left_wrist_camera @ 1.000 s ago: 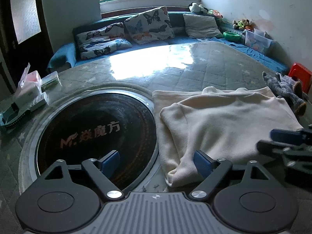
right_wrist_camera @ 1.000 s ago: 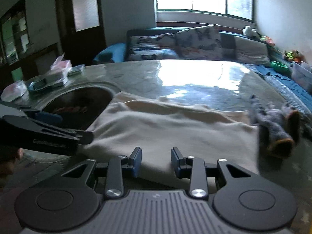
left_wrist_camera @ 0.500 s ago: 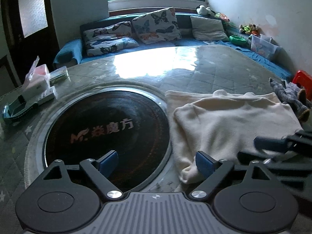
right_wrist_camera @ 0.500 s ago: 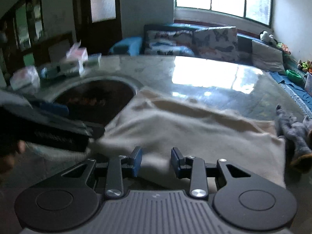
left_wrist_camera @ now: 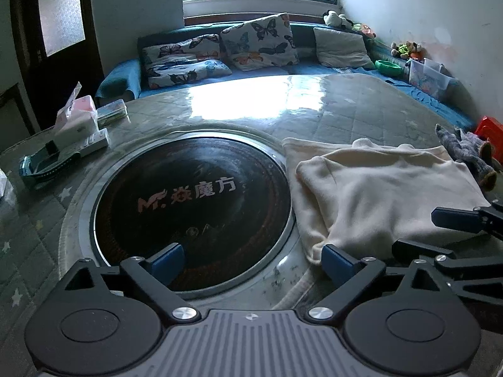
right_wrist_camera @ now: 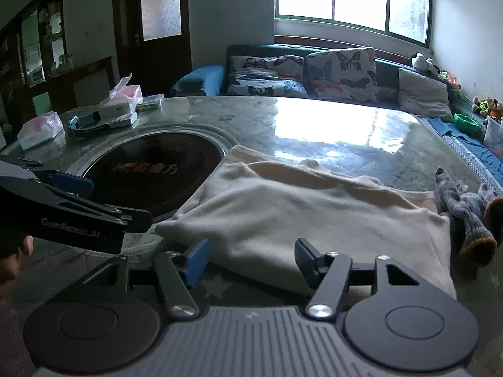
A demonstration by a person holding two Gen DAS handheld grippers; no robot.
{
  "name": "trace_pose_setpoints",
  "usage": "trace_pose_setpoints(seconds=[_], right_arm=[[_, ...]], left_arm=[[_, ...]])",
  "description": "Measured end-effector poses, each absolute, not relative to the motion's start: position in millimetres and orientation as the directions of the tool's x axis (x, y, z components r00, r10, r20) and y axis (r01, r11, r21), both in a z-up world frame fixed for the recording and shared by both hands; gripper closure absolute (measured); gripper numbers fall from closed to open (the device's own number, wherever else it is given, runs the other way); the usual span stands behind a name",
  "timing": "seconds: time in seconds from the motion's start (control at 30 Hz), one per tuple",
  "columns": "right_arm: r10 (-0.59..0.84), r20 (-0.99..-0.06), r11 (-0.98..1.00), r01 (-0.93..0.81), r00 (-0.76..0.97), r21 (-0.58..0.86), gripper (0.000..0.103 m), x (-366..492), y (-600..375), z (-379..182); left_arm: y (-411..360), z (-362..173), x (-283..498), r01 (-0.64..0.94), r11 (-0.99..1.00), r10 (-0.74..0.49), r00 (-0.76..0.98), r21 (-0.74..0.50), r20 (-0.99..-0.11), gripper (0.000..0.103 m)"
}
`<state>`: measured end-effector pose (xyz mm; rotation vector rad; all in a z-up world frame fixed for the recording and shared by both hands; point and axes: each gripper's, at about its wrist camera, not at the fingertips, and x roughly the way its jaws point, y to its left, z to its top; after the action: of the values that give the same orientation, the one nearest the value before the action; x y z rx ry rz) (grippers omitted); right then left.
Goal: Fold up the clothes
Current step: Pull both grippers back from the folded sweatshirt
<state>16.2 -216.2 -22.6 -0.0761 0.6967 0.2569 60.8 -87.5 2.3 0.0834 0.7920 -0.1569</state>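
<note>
While right hand-held gripper (right_wrist_camera: 251, 259) gapes, cream garment (right_wrist_camera: 301, 207), perhaps folded

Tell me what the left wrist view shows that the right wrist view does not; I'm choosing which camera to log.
Only the left wrist view shows the red object at the table's far right edge and the clear bin whole.

Only the right wrist view shows the dark cabinet along the left wall and a white plastic bag on the table.

Both share the folded cream garment, the round black cooktop, the grey socks, the butterfly cushions, and both open grippers: left gripper, right gripper.
</note>
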Motion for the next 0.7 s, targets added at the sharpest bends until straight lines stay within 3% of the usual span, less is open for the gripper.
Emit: trace_pose_setpoints(seconds=[0.1, 0.7], right_arm=[[0.203, -0.637, 0.969, -0.246, 0.744, 0.020, 0.025, 9.5, -215.2, -21.6], [0.153, -0.641, 0.985, -0.166, 0.752, 0.040, 0.005, -20.1, -218.3, -22.6]], left_arm=[[-84.7, 4.8, 52.6, 0.175, 0.985, -0.115, 0.698, 0.013, -0.707, 0.001], [-62.1, -1.8, 18.5, 0.123, 0.992, -0.087, 0.689, -0.002, -0.720, 0.000]])
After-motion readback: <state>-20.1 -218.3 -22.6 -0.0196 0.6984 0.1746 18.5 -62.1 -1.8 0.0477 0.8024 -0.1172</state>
